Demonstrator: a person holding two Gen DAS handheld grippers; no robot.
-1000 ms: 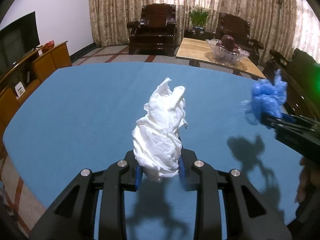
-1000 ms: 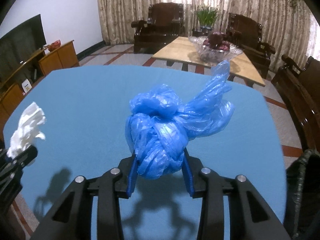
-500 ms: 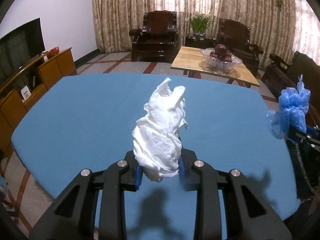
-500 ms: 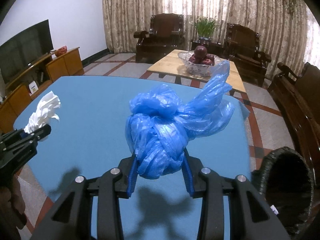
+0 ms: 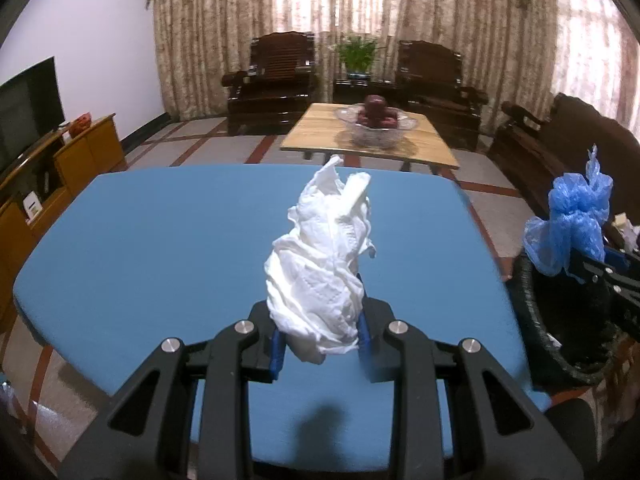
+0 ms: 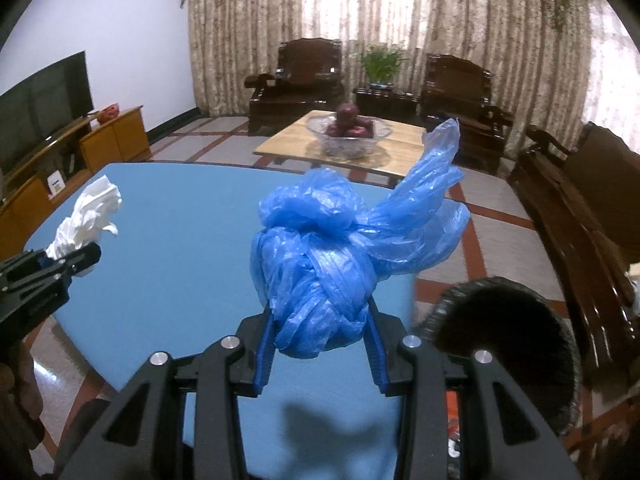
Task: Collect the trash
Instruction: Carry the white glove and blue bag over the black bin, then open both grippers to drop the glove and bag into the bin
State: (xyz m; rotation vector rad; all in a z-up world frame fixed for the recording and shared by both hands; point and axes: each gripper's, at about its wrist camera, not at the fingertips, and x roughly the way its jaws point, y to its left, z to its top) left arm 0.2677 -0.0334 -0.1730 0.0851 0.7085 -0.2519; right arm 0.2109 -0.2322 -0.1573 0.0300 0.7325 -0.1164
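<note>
My left gripper point(image 5: 320, 340) is shut on a crumpled white tissue point(image 5: 324, 264) and holds it above the blue table point(image 5: 160, 248). My right gripper point(image 6: 320, 344) is shut on a knotted blue plastic bag point(image 6: 320, 268), held over the table's right edge. A dark woven trash bin point(image 6: 500, 344) stands on the floor just right of the table; it also shows in the left wrist view point(image 5: 560, 340), with the blue bag point(image 5: 572, 220) above its rim. The tissue point(image 6: 88, 224) shows at the left of the right wrist view.
Beyond the table stand a wooden coffee table point(image 5: 372, 140) with a glass fruit bowl point(image 5: 376, 124), dark wooden armchairs point(image 5: 276, 80), a sofa point(image 6: 580, 200) at the right, and a TV cabinet point(image 5: 60, 168) at the left.
Both grippers have risen and drawn back from the table, holding their loads. The right gripper has moved right, so the trash bin now shows beside it.
</note>
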